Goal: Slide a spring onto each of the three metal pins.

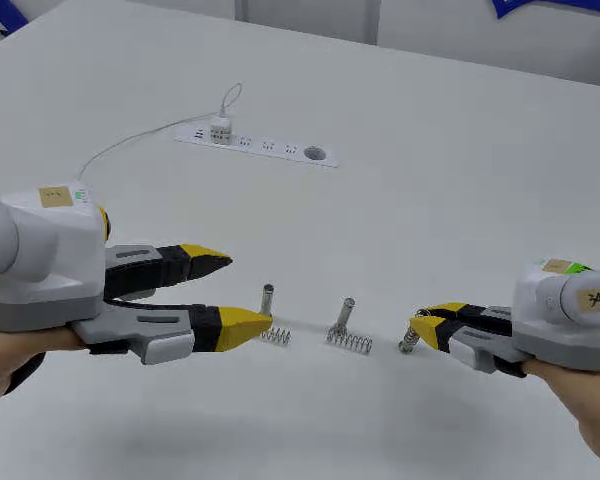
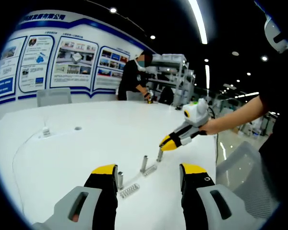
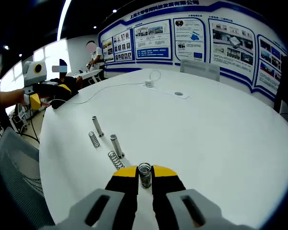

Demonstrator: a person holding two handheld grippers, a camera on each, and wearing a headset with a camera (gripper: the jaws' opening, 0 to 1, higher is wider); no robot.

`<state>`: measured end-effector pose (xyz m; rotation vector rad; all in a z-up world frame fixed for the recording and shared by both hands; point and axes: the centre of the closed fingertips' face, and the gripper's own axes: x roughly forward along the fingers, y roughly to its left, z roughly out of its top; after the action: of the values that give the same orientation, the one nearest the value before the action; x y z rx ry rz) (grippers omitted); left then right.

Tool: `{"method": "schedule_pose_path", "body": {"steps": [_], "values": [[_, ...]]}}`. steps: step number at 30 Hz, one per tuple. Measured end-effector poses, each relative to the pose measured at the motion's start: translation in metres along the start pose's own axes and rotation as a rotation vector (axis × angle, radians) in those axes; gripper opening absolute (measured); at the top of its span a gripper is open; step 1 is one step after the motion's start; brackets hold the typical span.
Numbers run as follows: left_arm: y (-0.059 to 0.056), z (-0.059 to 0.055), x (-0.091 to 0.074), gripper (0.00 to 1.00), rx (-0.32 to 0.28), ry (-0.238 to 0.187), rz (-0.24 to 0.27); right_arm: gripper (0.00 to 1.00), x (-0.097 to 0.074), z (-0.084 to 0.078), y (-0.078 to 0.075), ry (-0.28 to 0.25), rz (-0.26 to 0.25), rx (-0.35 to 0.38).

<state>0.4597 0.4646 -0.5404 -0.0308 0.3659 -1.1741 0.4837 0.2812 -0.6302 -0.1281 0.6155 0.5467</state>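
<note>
Two bare metal pins stand upright on the white table, one (image 1: 268, 298) close to my left gripper (image 1: 245, 292) and one (image 1: 346, 312) in the middle. A loose spring lies beside each: the left spring (image 1: 276, 336) and the middle spring (image 1: 350, 342). My left gripper is open with nothing between its yellow-tipped fingers. My right gripper (image 1: 420, 326) is shut on a third spring (image 3: 144, 176), which stands tilted at its tips (image 1: 411, 338). Whether a pin is inside it I cannot tell. The left gripper view has the near pin (image 2: 120, 179) and spring (image 2: 129, 190).
A white power strip (image 1: 255, 145) with a plugged-in charger (image 1: 220, 130) and cable lies far back on the table. A grey chair (image 3: 19, 177) stands at the table's edge. People stand at benches in the background.
</note>
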Motion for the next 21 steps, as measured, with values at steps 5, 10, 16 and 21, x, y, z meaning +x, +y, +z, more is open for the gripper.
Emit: {"method": "schedule_pose_path", "body": {"steps": [5,10,16,21], "values": [[0.0009,-0.0024,-0.0005,0.53,-0.004,0.01,0.001,0.11,0.0054,-0.0055,-0.0054,-0.005,-0.023,0.053],[0.0028,-0.0007,-0.001,0.53,-0.008,0.005,0.006,0.11,0.0088,-0.0048,-0.0059,-0.01,-0.022,0.066],[0.0036,0.0001,0.0004,0.53,-0.01,0.004,0.006,0.11,0.0108,-0.0038,-0.0058,-0.013,-0.021,0.062],[0.0028,0.0006,0.0009,0.53,-0.01,0.002,0.003,0.11,0.0111,-0.0034,-0.0054,-0.016,-0.022,0.058]]}}
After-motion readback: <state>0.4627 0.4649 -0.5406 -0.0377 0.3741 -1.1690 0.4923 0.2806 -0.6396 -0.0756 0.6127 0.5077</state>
